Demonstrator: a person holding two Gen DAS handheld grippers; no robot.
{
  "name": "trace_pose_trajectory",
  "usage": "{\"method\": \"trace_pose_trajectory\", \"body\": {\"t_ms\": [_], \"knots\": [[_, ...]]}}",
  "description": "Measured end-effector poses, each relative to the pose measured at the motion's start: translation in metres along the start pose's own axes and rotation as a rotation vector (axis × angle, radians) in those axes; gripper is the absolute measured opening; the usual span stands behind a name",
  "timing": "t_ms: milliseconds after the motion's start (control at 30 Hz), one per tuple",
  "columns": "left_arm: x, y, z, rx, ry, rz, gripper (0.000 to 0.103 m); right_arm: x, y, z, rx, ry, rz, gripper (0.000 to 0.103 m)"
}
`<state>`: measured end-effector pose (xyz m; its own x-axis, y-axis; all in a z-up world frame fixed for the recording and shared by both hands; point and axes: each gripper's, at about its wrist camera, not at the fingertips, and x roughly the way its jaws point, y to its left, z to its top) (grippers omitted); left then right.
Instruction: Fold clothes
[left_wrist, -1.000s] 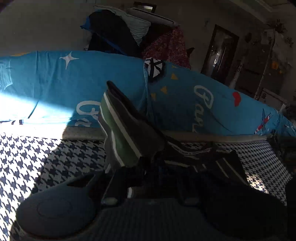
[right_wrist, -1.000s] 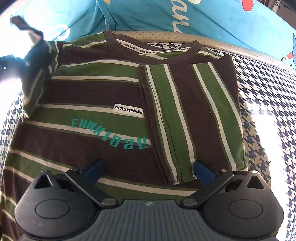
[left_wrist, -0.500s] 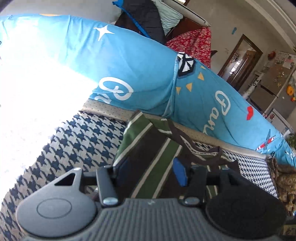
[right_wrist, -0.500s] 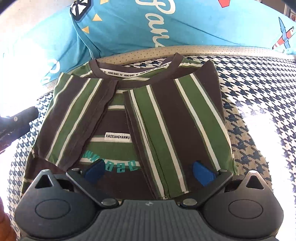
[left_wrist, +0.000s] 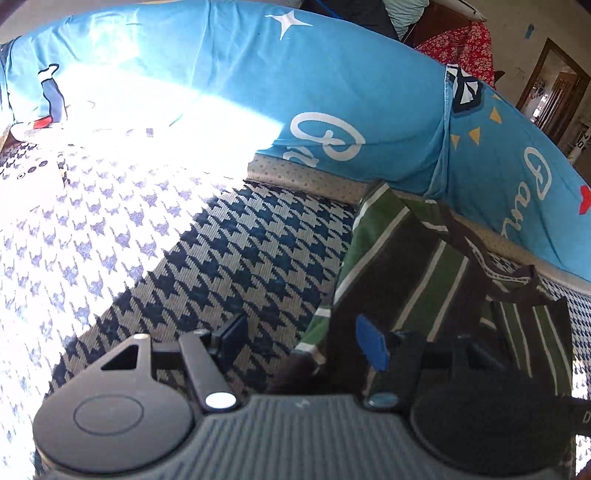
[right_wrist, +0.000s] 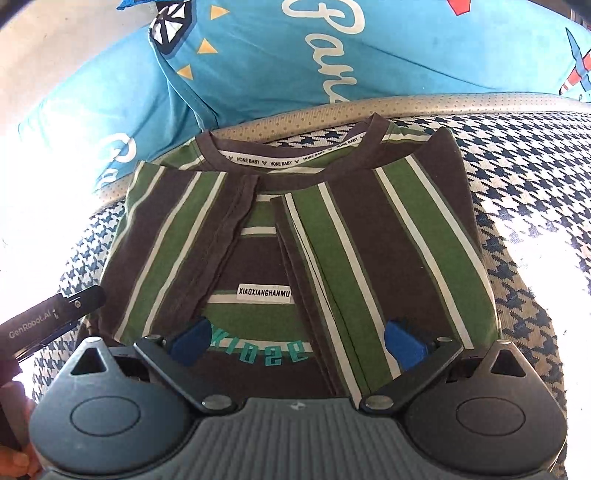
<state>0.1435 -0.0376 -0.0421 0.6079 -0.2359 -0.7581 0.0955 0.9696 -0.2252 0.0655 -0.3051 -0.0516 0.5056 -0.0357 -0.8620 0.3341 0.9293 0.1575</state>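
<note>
Green, brown and white stripes mark the shirt, which lies flat on the houndstooth cover with its collar at the far side, close to the beige dotted edging and the blue printed cushion behind it. Both side panels are folded in toward the middle: the right panel lies over the centre and reaches the near hem; the left panel lies in from the left, leaving a narrow wedge of the front showing between them. A white label reading XIAOXIANGHANMU and teal lettering sit in that wedge. Right gripper hovers over the near edge of the shirt, fingers spread wide, one blue pad on each side of the wedge, nothing between them; contact with the cloth cannot be judged. Left gripper is at the left edge of the shirt, fingers apart, nothing clamped: the left pad is over bare houndstooth cover, the right pad over the striped cloth. In the right wrist view the left gripper's body shows at the near left, just beside the shirt's left edge. Strong sunlight washes out the far left of the cover.
</note>
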Motion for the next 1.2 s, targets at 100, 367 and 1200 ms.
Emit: {"method": "trace_pose_trajectory", "body": {"t_ms": [100, 367, 1200], "knots": [[0.002, -0.008, -0.004, 0.062, 0.002, 0.044, 0.076, 0.009, 0.002, -0.005, -0.001, 0.019, -0.059, 0.101], [0.008, -0.018, -0.011, 0.106, 0.037, 0.127, 0.096, 0.012, 0.014, -0.014, -0.097, 0.003, -0.128, 0.103], [-0.018, -0.071, -0.043, 0.22, 0.03, 0.122, 0.103, -0.024, 0.002, -0.038, -0.23, -0.089, 0.014, 0.103]]}}
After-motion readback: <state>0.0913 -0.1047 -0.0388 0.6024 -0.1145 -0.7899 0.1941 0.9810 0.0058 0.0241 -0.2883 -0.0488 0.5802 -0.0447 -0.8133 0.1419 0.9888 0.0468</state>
